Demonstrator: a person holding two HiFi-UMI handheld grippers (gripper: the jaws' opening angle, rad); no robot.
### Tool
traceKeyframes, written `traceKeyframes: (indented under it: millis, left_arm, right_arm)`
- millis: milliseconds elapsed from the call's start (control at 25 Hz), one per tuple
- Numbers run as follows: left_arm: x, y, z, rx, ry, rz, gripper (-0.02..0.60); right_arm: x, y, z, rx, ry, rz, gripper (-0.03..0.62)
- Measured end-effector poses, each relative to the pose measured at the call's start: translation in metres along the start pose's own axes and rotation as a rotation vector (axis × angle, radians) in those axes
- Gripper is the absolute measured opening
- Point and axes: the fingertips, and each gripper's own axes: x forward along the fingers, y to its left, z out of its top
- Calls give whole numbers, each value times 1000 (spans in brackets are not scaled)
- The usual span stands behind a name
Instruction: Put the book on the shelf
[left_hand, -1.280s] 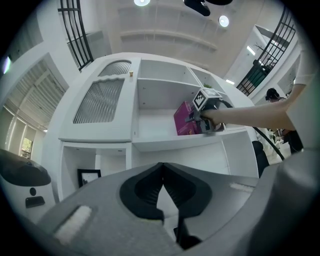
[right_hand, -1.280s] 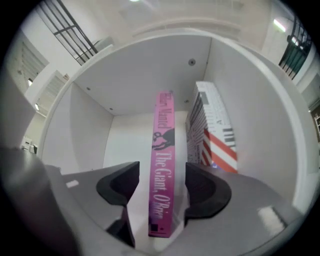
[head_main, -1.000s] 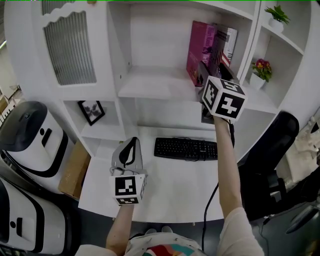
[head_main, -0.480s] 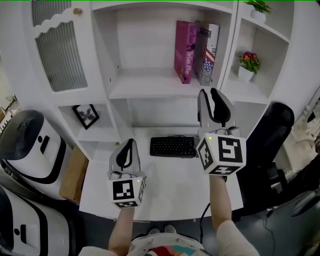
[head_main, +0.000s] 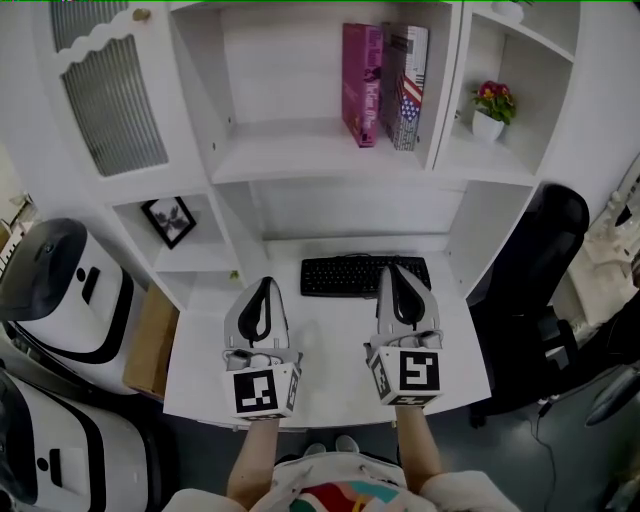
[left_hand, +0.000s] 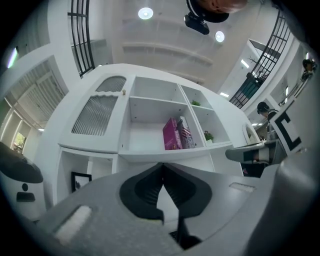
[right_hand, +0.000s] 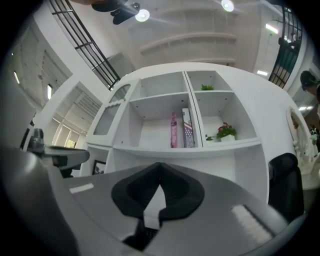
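A pink book (head_main: 361, 85) stands upright on the middle shelf (head_main: 290, 160), leaning against a striped book (head_main: 405, 85) by the shelf's right wall. Both show in the left gripper view as the pink book (left_hand: 171, 135) and in the right gripper view as the pink book (right_hand: 173, 130). My right gripper (head_main: 399, 272) hovers low over the desk, in front of the keyboard, shut with nothing in it. My left gripper (head_main: 263, 285) hangs beside it, also shut and empty. Their jaws meet at the tips in the left gripper (left_hand: 162, 167) and right gripper (right_hand: 160, 167) views.
A black keyboard (head_main: 365, 275) lies on the white desk (head_main: 330, 375). A flower pot (head_main: 489, 108) sits in the right cubby and a framed picture (head_main: 168, 220) in the lower left one. A black chair (head_main: 545, 270) stands right, white machines (head_main: 55, 285) and a cardboard box (head_main: 150, 340) left.
My right gripper has drawn back from the shelf down to the desk and closed empty. The books stay on the shelf. The left gripper has hardly moved.
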Motion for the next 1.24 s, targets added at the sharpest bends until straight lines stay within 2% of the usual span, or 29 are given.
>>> traceKeyframes:
  millis: [120, 240, 480, 960, 1240]
  left_arm:
    - [-1, -5, -9, -4, 16, -11, 3]
    - [0, -8, -13, -7, 30, -19, 3]
    - [4, -10, -19, -12, 34, -23, 3]
    - [9, -4, -33, -30, 57, -5, 3]
    - [11, -4, -33, -36, 59, -6, 3]
  right_arm:
    - [-16, 3, -30, 39, 53, -4, 2]
    - [-20, 8, -43, 36, 83, 13, 2]
    - [-17, 7, -39, 30, 66, 17, 2]
    - [-12, 19, -53, 36, 102, 51, 2]
    - [-13, 15, -55, 30, 109, 44, 2]
